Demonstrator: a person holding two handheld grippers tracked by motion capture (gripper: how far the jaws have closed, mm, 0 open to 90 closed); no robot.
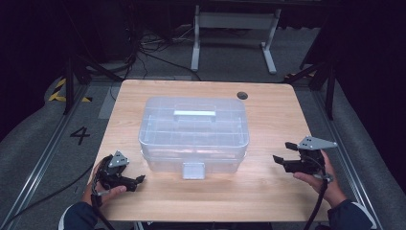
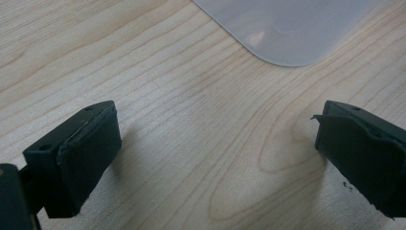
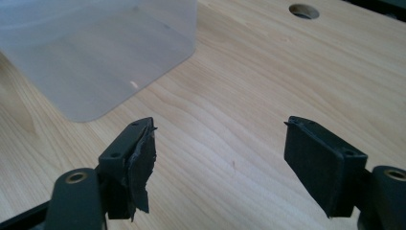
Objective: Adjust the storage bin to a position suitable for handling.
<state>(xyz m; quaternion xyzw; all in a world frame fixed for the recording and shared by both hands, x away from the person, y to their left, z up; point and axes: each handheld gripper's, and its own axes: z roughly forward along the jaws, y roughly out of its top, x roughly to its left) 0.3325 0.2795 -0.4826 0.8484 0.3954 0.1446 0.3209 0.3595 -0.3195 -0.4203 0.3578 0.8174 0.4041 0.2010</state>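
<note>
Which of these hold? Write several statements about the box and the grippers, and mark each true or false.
1. The clear plastic box stands on the wooden table with its lid on. True.
2. The left gripper is shut on the box's latch. False: its jaws are open, apart from the box.
3. The right gripper is open. True.
4. The right gripper holds the lid handle. False: it is beside the box, holding nothing.
</note>
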